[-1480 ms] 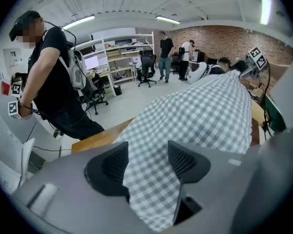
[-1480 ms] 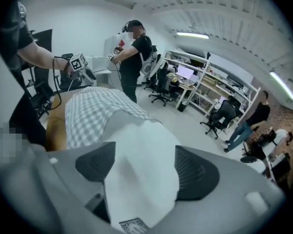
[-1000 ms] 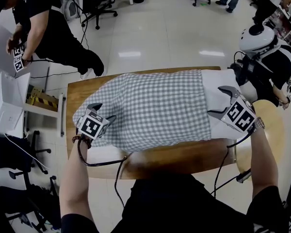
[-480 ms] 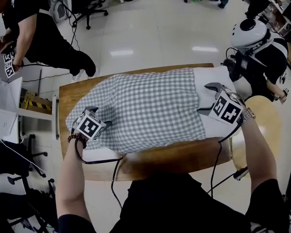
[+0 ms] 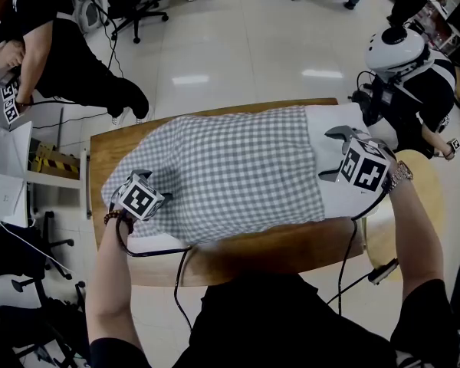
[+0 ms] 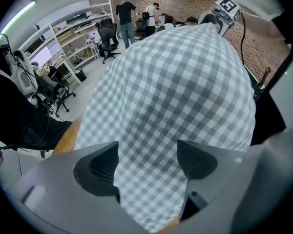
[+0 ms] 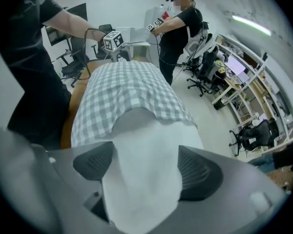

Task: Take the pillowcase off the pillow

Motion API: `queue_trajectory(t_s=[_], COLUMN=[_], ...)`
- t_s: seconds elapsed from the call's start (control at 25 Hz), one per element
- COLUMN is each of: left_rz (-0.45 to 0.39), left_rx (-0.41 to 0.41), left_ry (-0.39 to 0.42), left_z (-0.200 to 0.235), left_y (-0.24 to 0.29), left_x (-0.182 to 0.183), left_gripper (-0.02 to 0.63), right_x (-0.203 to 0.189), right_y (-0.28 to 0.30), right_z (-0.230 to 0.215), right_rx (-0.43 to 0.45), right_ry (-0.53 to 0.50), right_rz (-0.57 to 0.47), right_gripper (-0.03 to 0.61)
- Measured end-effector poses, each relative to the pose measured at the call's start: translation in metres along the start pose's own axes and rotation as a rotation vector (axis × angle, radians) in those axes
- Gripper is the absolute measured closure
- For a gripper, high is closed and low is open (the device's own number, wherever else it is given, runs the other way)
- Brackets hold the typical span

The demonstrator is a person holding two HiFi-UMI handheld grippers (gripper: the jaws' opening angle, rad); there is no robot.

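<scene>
1. The checked pillowcase [image 5: 230, 175] covers most of the pillow [image 5: 339, 199], which lies on the surface [image 5: 276, 251].
2. Your left tongs [image 6: 147, 162], jaws just opened wide, straddle the cloth ungripped. Your right tongs [image 7: 145, 167], also open, straddle the pillow's bare white end.
3. Both are likely soft and light: pinch a cloth fold and clamp the bare end.

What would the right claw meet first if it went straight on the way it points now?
The right claw would most likely meet the bare white pillow end first; it lies between the open jaws. How near is unclear.
</scene>
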State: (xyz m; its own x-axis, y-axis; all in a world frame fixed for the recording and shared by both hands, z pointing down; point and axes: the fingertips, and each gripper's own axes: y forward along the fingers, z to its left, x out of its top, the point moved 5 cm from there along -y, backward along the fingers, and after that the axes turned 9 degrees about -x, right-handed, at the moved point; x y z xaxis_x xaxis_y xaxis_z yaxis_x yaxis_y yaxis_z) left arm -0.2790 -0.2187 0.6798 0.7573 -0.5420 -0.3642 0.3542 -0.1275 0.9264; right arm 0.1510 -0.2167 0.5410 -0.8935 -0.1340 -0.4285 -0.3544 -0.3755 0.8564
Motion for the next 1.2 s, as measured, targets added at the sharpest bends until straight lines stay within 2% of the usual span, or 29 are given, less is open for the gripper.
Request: queue_trajectory(t_s=[0.16,0.24,0.48,0.64,0.8,0.92,1.04,1.12,1.2], left_rz=[0.022,0.029,0.08,0.059,0.117,0.121,0.162,0.161,0.21], left_rx=[-0.021,-0.035,-0.077,-0.037,-0.072,-0.068,-0.122,-0.112,-0.156], left_ry=[0.009,0.024,0.057,0.15,0.154,0.174,0.131,0.155,0.124], left_z=[-0.001,-0.002,-0.004,0.002,0.003,0.012,0.013,0.018,0.018], left_y=[0.006,0.009,0.024,0.031,0.045,0.05,0.063,0.059,0.068], left_x=[0.001,0.003,0.0,0.017,0.01,0.013,-0.001,0.005,-0.007], left_gripper=[0.218,0.208,0.19,0.183,0.181,0.181,0.183,0.183,0.183], right_x=[-0.001,-0.003,-0.011,-0.019,-0.023,-0.021,-0.019,-0.017,-0.018], right_y=[0.008,0.011,0.031,0.051,0.061,0.069,0.072,0.073,0.077], right_z=[0.001,0.001,0.004,0.008,0.009,0.005,0.001,-0.003,-0.006], right_rx=[0.018,0.029,0.039,0.045,0.039,0.038,0.034,0.03,0.028], right_ry=[-0.031,-0.025,0.004,0.015,0.018,0.022,0.031,0.039,0.045], right_rz=[0.031,0.038,0.036,0.041,0.05,0.051,0.049,0.052,0.052], right_gripper=[0.155,0.133,0.127,0.127,0.127,0.129,0.13,0.131,0.132])
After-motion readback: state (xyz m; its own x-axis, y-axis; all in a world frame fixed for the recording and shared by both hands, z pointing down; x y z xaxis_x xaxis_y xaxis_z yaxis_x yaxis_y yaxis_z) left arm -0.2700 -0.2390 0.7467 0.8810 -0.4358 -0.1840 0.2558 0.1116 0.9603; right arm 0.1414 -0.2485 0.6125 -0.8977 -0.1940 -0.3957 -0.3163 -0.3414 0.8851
